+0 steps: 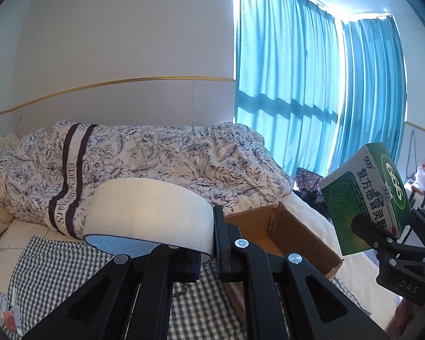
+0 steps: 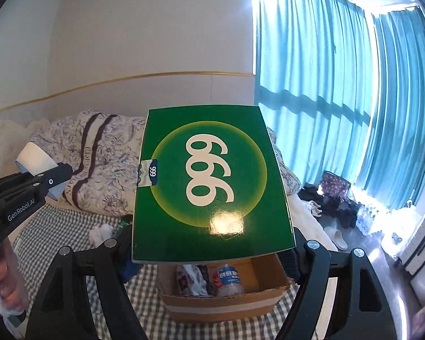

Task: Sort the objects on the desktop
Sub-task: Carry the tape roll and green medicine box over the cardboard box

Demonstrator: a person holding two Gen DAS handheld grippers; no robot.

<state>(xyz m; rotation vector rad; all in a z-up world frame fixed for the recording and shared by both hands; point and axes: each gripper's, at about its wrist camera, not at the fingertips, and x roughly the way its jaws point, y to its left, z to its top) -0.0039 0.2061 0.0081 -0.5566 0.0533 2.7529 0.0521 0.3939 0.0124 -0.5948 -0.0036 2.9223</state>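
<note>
Right wrist view: a green medicine box [image 2: 212,187] is clamped flat between the right tongs [image 2: 212,250], its broad "999" face turned up toward the lens and its long axis running away from the camera. Directly beneath and just ahead of it sits an open cardboard box [image 2: 223,303] on a gingham cloth [image 2: 70,226], already holding a plastic bottle [image 2: 229,280] and crumpled wrappers. The carton's mouth lies below the medicine box's near end, so the coming move looks like a short forward reach and a drop, with the right hand plainly the nearer of the two.

From the left wrist view, the left tongs [image 1: 205,250] are closed on the wall of a white roll of tape [image 1: 150,215], one finger inside the ring and one outside, the roll held aloft and tilted. The cardboard box [image 1: 283,238] lies to their right and a little beyond, between the two tools; the right tongs [image 1: 382,235] with the medicine box [image 1: 368,198] hang over its far side. A rumpled floral duvet [image 1: 155,164] and blue curtains [image 1: 297,85] fill the background. Both items appear to be bound for the carton.
</note>
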